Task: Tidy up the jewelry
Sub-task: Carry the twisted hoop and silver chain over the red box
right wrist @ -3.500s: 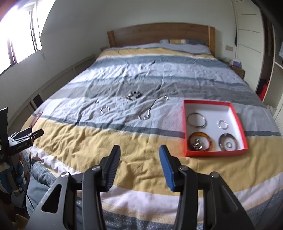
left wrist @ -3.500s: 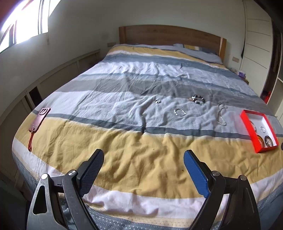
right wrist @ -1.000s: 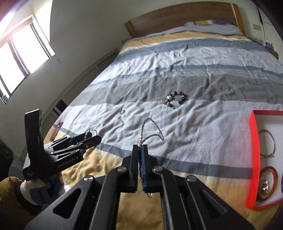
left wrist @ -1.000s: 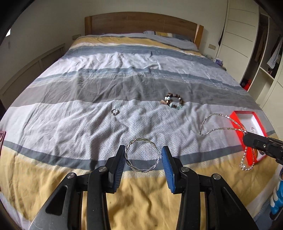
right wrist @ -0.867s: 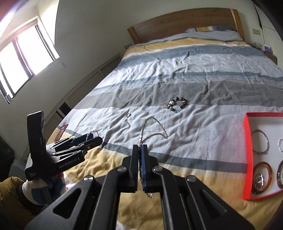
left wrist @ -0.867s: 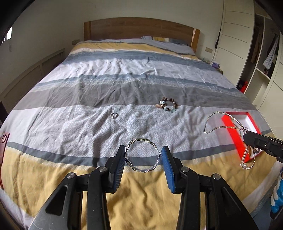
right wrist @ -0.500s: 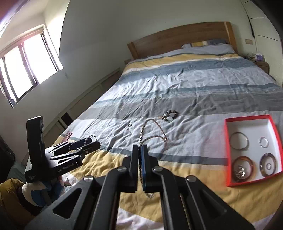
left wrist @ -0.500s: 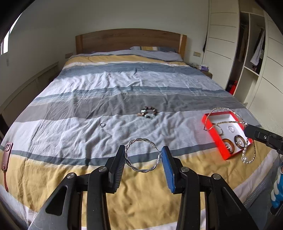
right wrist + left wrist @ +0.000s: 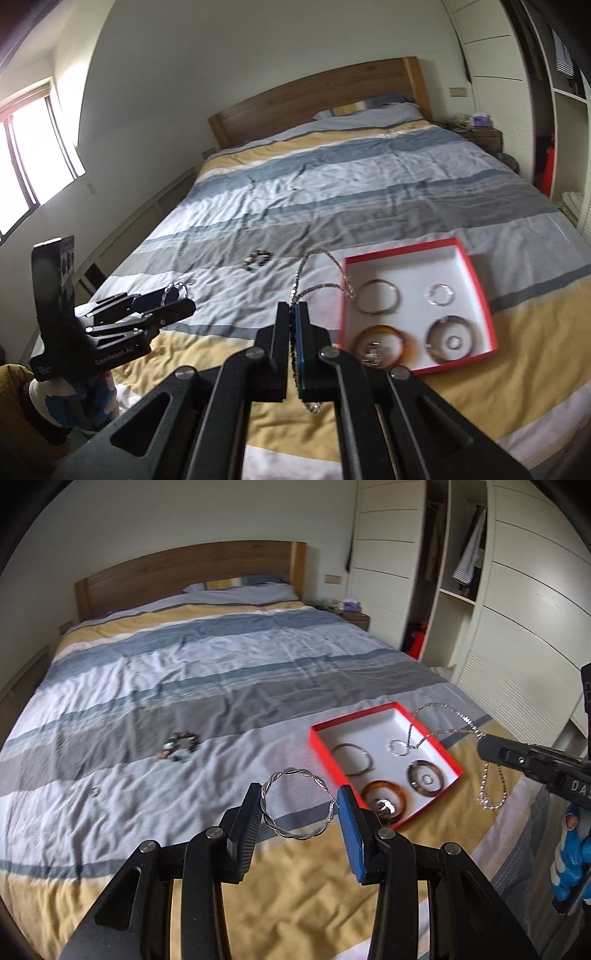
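Left tool (image 9: 299,808), jaws partly apart, clamps a twisted silver wire bangle (image 9: 297,805) across its width, above the striped yellow, grey and blue bedspread (image 9: 184,686). Right tool (image 9: 291,325), jaws fully closed, pinches a silver chain necklace (image 9: 321,275), one loop rising above the pads and the tail hanging below. Both are carried near the shallow red cardboard box with white lining (image 9: 321,746), which holds a thin metal hoop (image 9: 377,296), a small sparkling ring (image 9: 439,294), an amber bangle (image 9: 386,343) and a dark bangle (image 9: 452,338). A beaded bracelet (image 9: 179,746) and a small ring (image 9: 95,791) lie on the bedspread, well apart from the box. Suggested technique: lower each piece over bare lining before releasing; let the chain's tail settle first so it cannot snag the rim.
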`<state>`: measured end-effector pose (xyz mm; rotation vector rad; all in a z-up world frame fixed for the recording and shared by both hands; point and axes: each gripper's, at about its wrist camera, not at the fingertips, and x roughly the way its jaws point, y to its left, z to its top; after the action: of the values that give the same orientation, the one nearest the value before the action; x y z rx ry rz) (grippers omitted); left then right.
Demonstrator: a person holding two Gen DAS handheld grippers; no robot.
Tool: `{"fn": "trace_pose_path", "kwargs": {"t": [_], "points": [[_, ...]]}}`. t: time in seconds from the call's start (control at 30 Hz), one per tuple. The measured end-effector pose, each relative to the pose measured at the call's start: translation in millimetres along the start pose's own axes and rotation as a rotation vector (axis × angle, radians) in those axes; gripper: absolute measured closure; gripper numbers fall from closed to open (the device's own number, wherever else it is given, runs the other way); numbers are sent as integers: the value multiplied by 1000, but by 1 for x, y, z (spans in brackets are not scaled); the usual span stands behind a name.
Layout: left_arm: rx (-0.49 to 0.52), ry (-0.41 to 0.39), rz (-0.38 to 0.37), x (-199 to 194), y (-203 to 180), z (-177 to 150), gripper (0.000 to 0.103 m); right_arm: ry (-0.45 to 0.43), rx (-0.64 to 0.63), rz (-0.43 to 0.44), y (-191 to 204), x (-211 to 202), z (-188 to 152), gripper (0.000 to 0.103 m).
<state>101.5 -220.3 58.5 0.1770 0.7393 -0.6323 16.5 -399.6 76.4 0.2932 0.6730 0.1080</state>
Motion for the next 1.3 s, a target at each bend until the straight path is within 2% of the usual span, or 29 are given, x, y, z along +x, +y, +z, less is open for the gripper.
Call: {"fn": "trace_pose_path", "kwargs": {"t": [0.17,0.3,0.57,0.77,1.0,1.3], "points": [[38,29,-61,51,-35,21,63,37,13,-61,-44,16,5,101],[58,60,-87,89,-51,31,63,79,24,-104,-81,44,12,101],[112,132,-96,163,-70,46,63,137,61,-161,-142,109,26,100],[98,192,-87,214,-68,42,63,178,76,-192,-174,150,28,100],[83,226,-90,241,-63,32,62,214,105,-205,-193,177,22,100],[95,224,-91,243,-66,29,61,253,78,-210,-188,181,12,97]]}}
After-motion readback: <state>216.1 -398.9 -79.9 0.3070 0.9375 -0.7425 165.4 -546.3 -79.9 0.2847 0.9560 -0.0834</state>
